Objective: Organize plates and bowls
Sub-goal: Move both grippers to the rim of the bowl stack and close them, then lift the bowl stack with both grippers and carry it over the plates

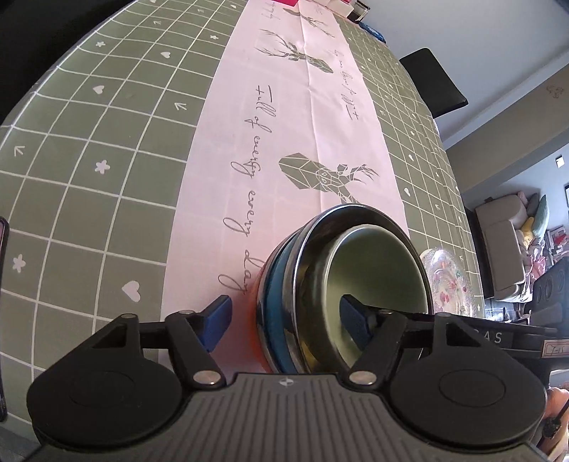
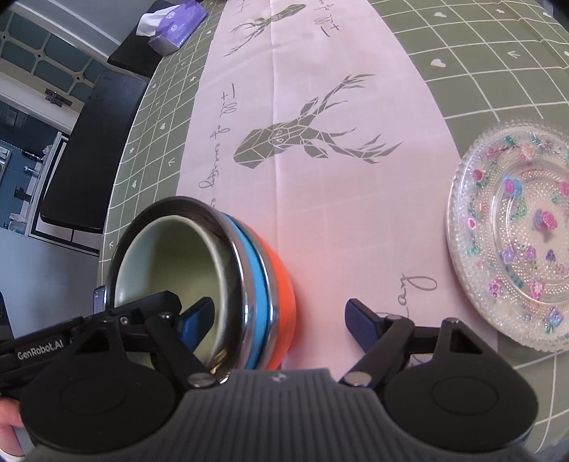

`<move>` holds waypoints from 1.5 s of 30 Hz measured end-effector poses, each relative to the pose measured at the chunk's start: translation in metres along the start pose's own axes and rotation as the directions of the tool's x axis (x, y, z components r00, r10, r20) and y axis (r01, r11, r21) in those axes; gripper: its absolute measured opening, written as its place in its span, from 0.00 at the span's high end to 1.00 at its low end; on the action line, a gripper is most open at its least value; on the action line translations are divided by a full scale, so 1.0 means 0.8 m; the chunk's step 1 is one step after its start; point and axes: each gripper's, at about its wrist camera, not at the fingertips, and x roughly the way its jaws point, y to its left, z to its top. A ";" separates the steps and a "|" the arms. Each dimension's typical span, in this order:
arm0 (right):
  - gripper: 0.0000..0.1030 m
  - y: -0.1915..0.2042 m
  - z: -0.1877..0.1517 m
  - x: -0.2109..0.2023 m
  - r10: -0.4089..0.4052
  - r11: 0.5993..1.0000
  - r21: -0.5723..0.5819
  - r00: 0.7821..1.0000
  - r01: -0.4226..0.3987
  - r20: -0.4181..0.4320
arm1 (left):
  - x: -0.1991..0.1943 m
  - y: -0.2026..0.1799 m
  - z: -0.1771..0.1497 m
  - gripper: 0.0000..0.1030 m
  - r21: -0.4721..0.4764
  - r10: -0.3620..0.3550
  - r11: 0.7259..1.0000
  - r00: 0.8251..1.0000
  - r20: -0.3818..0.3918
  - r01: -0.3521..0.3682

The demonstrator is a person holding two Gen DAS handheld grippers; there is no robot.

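A nested stack of bowls (image 1: 284, 305) (image 2: 249, 284) stands on the pink runner: orange at the bottom, then blue, a steel bowl and a pale green bowl (image 1: 377, 270) (image 2: 170, 270) inside. My left gripper (image 1: 288, 323) is open and straddles the stack's rim, one blue pad outside and one inside the green bowl. My right gripper (image 2: 277, 316) is open and straddles the opposite rim the same way. A clear glass plate with flowers (image 2: 522, 245) (image 1: 448, 280) lies on the table to the right of the stack.
The table has a green grid cloth (image 1: 89, 160) with a pink deer-print runner (image 2: 320, 106). A purple tissue pack (image 2: 174, 25) lies at the far left edge. Black chairs (image 2: 89, 149) (image 1: 434, 81) stand beside the table.
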 end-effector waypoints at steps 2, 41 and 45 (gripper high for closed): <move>0.26 -0.002 0.001 0.005 0.013 1.000 0.009 1.000 -0.013 -0.014 | 0.002 0.001 -0.002 0.31 0.008 -0.005 1.000 1.000 -0.007 0.005; 0.53 -0.038 0.013 -0.029 0.170 0.978 0.116 0.985 -0.173 0.034 | 0.007 -0.050 0.007 0.42 0.055 -0.015 0.998 0.999 0.049 0.012; 0.54 -0.051 0.018 -0.052 0.175 0.975 0.125 0.982 -0.183 0.072 | 0.005 -0.075 0.012 0.43 0.092 -0.031 0.995 0.998 0.058 0.026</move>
